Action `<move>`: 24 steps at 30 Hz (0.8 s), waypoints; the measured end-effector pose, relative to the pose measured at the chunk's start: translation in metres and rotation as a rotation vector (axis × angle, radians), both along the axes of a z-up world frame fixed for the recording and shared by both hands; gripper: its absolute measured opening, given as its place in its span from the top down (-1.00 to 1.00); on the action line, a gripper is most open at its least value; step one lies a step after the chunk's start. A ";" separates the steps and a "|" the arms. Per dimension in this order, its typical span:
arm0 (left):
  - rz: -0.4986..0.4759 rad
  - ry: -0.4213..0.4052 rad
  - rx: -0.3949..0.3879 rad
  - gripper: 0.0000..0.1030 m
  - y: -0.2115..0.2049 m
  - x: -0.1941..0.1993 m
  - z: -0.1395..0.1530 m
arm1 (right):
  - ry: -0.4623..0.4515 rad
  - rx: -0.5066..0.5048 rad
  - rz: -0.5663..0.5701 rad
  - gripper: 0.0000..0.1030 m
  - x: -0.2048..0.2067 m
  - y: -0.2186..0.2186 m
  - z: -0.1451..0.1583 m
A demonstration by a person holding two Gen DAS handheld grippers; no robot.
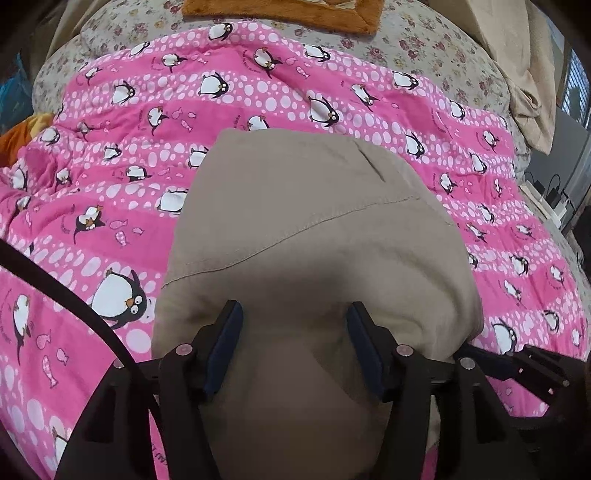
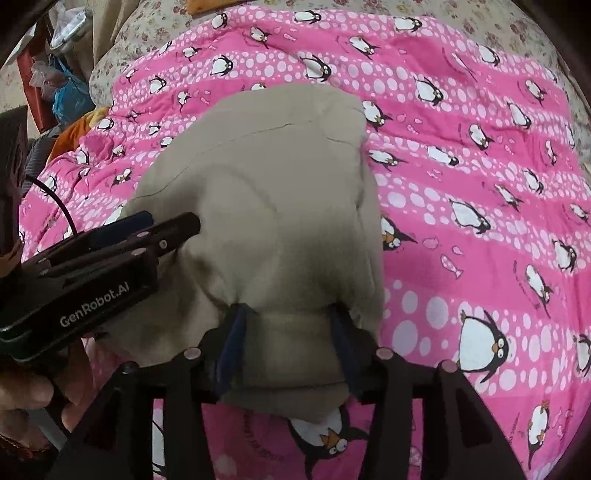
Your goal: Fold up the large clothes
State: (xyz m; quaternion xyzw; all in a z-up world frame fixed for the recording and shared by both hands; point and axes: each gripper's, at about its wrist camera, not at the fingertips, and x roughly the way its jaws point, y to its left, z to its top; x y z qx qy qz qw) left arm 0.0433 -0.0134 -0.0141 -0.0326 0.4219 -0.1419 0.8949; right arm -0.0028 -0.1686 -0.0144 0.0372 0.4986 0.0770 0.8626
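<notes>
Beige garment (image 1: 317,229), folded into a compact stack, lies on the pink penguin-print quilt (image 1: 110,206) spread over the bed; a stitched seam runs diagonally across its top layer and a short crease sits near the far edge. Quilt sits on a floral bedsheet (image 1: 417,48), with an orange plush cloth (image 1: 288,14) at the far end of the bed and a beige curtain (image 1: 532,85) hanging at the right of the left wrist view. Left gripper (image 1: 293,317) is over the near edge of the garment, jaws partly open, blue pads standing either side of a soft mound of fabric; cannot tell whether the pads press it, they look just clear. Right gripper (image 2: 286,317) is at the same near edge further right, jaws also partly open with a fold of the beige cloth between the blue pads, fabric bunched at both pad tips, contact unclear. In the right wrist view the left gripper (image 2: 166,229) comes in from the left, fingertips resting at the garment's left side, body marked GenRobot.AI, a person's hand (image 2: 26,395) wrapped round its handle. Black cable (image 2: 59,203) loops behind it. Blue plastic bag (image 2: 66,96) and clutter sit off the bed's far left corner
</notes>
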 end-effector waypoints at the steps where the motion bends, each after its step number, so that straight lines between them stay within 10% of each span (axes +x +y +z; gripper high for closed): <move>1: 0.000 0.000 -0.006 0.14 0.001 0.001 0.000 | 0.002 0.005 0.001 0.01 0.000 -0.001 -0.001; 15: -0.024 0.026 -0.028 -0.19 0.000 0.000 0.007 | 0.004 0.035 0.018 0.00 -0.001 -0.004 0.005; 20: -0.069 0.113 -0.170 -0.18 0.036 -0.009 0.043 | -0.243 0.018 -0.019 -0.05 -0.018 -0.021 0.066; 24: 0.063 -0.073 -0.202 -0.18 0.062 0.010 0.070 | -0.344 0.051 -0.127 -0.10 0.009 -0.029 0.083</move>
